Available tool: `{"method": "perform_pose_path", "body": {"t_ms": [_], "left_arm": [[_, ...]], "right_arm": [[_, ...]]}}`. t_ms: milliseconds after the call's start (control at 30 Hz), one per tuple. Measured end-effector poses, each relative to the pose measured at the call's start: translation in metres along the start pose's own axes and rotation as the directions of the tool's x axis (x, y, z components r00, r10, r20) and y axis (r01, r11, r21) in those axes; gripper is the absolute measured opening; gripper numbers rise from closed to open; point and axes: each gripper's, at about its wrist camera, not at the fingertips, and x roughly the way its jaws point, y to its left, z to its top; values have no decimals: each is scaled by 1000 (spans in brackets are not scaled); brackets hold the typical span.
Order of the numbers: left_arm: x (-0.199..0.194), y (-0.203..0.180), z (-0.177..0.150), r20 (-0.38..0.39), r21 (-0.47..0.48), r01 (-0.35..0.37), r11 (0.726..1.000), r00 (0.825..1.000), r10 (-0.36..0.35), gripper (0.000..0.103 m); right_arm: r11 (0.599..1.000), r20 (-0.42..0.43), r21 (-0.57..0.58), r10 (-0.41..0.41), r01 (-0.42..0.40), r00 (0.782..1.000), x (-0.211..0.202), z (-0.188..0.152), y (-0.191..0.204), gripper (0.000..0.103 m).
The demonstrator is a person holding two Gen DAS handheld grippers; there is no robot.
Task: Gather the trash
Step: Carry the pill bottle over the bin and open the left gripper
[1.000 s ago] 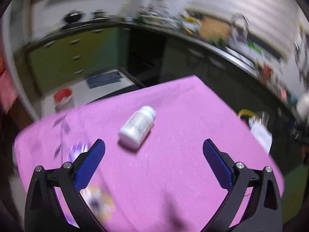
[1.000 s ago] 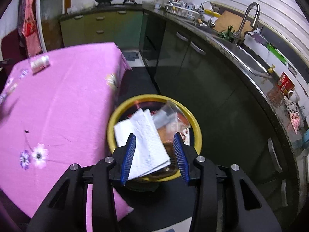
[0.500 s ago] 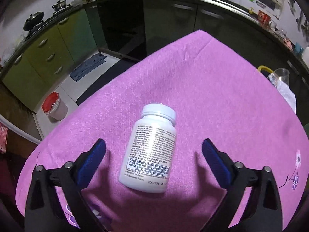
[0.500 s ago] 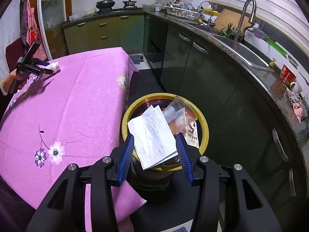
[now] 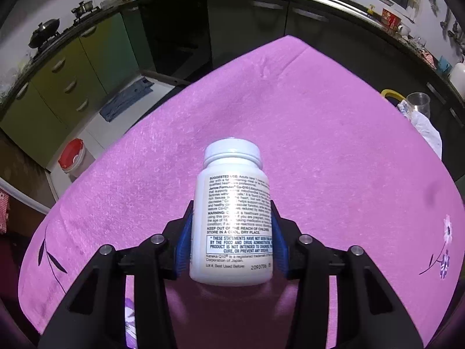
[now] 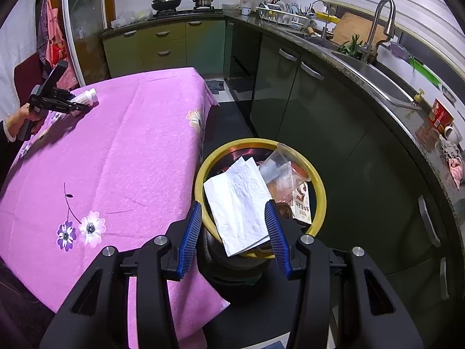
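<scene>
Now the left gripper (image 5: 232,232), its jaws having just closed, is clamped on a white pill bottle (image 5: 232,218) lying on the pink tablecloth (image 5: 319,151). Nearby, the right gripper (image 6: 234,232) hovers parted and empty over a yellow-rimmed trash bin (image 6: 318,186) holding a paper napkin (image 6: 238,203).

The pink cloth (image 5: 319,160) lies bare all around the bottle (image 5: 232,221), open on every side. Off the table's edge, the bin (image 6: 318,200) is heaped with a napkin (image 6: 238,203) and a cup (image 6: 279,165), blocking most of its mouth.
</scene>
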Motion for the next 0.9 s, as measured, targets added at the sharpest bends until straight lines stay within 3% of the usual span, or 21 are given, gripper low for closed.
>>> {"method": "perform_pose_path", "body": {"t_ms": [233,400,500,667,900], "left_arm": [[-22,-37,9,26,38,28,999,999,-29,45],[-35,-103,40,21,105,118,987,992,-121,45],[-35,-148,66,9,137,206,969,978,-210,45],[-14,-233,115,-36,219,336,916,941,-337,45],[60,-323,168,-149,317,328,890,944,-294,45]], "right_arm": [[1000,3,4,7,-7,1000,-2,-6,-2,46],[1000,14,29,2,-2,1000,-6,-12,-11,46],[999,18,43,5,-5,1000,-8,-18,-15,46],[996,24,89,8,-10,1000,-13,-38,-34,46],[988,15,155,14,-17,1000,-17,-69,-65,46]]}}
